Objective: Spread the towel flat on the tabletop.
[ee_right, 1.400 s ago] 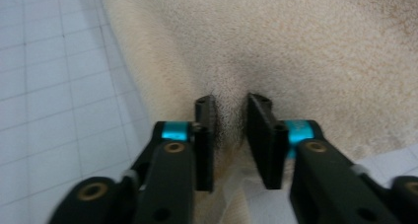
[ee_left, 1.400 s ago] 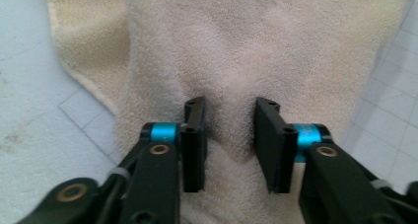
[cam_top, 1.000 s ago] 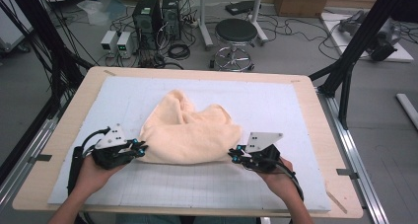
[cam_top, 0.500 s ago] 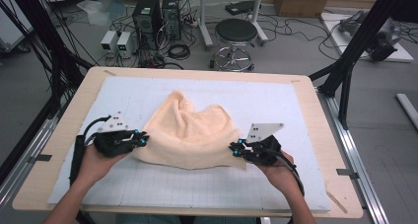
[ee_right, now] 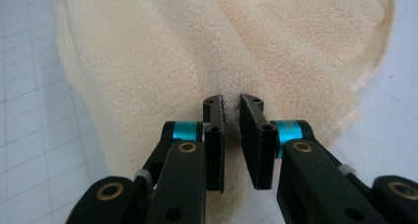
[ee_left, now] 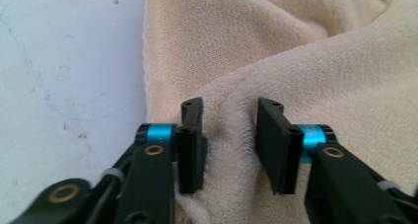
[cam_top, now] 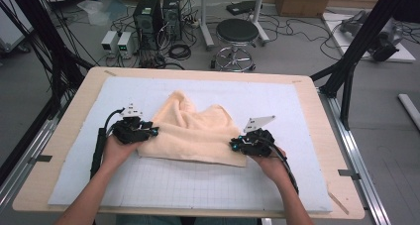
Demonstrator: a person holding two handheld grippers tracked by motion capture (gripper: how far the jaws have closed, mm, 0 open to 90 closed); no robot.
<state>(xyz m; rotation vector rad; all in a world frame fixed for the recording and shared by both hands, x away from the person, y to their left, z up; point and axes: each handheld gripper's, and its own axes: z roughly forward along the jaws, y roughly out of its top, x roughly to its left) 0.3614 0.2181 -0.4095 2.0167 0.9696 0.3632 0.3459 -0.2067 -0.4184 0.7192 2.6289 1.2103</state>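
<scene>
A cream terry towel (cam_top: 198, 131) lies rumpled and partly folded on the white grid mat (cam_top: 198, 185). My left gripper (cam_top: 152, 131) is at the towel's left edge, and its jaws have just been opening. In the left gripper view they stand apart (ee_left: 230, 109) over a soft ridge of towel (ee_left: 315, 61), the pads off the cloth. My right gripper (cam_top: 234, 145) sits at the towel's near right corner. Its jaws (ee_right: 231, 104) have just been opening too and show a narrow gap, with a thin fold of towel (ee_right: 148, 61) running up to it.
The mat covers a wooden table (cam_top: 64, 136). Bare mat lies in front of the towel and to both sides. Beyond the far edge, on the floor, are a black stool (cam_top: 237, 34), computer towers (cam_top: 156, 17) and cables. Black frame posts (cam_top: 356, 46) stand at the right.
Both hands have carried the towel's near edge away from the person and down onto the mat. The left jaws have parted.
</scene>
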